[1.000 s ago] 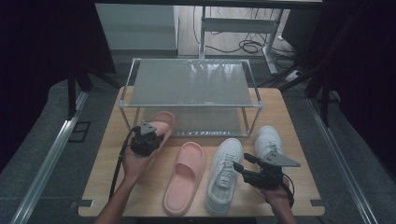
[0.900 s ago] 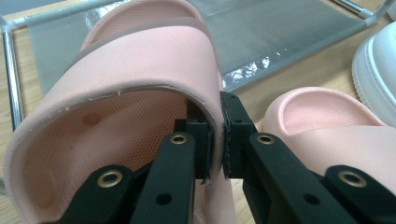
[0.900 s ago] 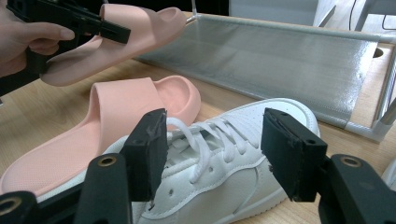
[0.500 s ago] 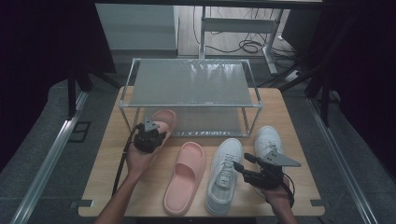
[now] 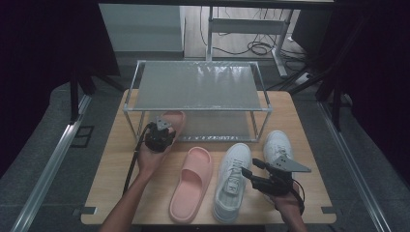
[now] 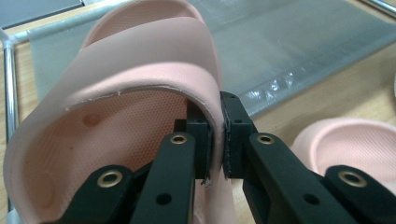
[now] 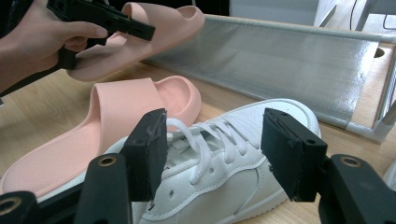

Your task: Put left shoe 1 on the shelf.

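High view: at the left of the wire shelf rack (image 5: 198, 87), the left gripper (image 5: 159, 137) holds the raised pink slipper (image 5: 173, 120) just in front of the rack's lower tier, toe pointing toward the rack. In the left gripper view, the jaws pinch the strap edge of that slipper between their pads, nearly pressed together on the thin rubber, and the slipper hangs tilted above the wooden table (image 5: 113, 159) with the rack's grey mesh beyond it.

In front of the rack's middle, the second pink slipper (image 5: 192, 183) lies flat on the table, toe toward the rack. Just to its right lies a white sneaker (image 5: 233, 180), also toe toward the rack, the two side by side and close.

Right of that sneaker, the right gripper (image 5: 247, 172) hovers low, its jaws spread wide; in the right gripper view the pads stand on either side of the sneaker's laces without pressing on them. Another white sneaker (image 5: 276, 145) lies near the rack's front right leg, partly behind the gripper's grey plate.
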`<state>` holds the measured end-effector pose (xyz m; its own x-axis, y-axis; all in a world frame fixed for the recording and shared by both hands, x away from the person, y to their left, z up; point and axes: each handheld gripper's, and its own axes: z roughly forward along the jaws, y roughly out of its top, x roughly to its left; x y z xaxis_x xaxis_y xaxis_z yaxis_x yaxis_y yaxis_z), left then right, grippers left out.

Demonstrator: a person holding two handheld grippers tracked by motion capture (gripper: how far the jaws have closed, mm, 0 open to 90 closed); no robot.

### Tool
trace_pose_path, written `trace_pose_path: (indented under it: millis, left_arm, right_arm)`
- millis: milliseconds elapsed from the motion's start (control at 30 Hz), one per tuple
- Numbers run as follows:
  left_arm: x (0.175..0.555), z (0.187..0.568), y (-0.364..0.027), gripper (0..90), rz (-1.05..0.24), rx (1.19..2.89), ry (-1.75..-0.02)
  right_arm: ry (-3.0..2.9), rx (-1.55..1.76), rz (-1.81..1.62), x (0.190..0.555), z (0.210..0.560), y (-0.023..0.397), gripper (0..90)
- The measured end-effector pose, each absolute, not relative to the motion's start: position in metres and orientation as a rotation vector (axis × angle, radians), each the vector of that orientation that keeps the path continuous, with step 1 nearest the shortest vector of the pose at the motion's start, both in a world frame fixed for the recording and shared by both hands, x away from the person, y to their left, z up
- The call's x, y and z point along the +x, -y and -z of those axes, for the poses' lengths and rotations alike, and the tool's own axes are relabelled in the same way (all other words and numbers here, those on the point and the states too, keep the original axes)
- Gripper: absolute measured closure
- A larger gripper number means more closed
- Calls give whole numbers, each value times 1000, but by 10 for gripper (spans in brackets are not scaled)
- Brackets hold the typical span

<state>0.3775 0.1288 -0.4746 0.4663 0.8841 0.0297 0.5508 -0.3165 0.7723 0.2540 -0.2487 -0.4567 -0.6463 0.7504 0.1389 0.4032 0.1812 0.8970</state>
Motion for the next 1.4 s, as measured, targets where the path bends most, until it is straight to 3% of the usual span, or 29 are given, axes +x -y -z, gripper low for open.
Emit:
trace_pose_path:
  millis: [1067,1100,1133,1167,1233,1267,1333,1400]
  left_arm:
    - [424,499,-106,842,-634,2022,-1209]
    - [421,501,-98,842,-577,1928,-1319]
    - [424,501,-101,842,-607,1981,-1264]
    - [423,503,-96,839,-576,1927,-1325]
    - [428,503,-103,817,-666,2012,-1238]
    - [425,505,-95,793,-581,1924,-1338]
    - [428,499,-105,729,-679,2024,-1198]
    - [427,495,-107,644,-670,2045,-1155]
  right_arm:
    - [-2122,1101,-1449,254,456,250,416]
    - [-2123,1101,-1449,254,456,250,417]
    - [-2123,1101,-1448,253,456,250,417]
    - [-2122,1100,-1447,254,457,250,417]
    - [-2121,1106,-1448,254,457,250,417]
    - [-2121,1106,-1447,254,457,251,417]
    - [-2120,1108,-1446,253,457,251,417]
    - [-2121,1105,-1444,253,457,251,417]
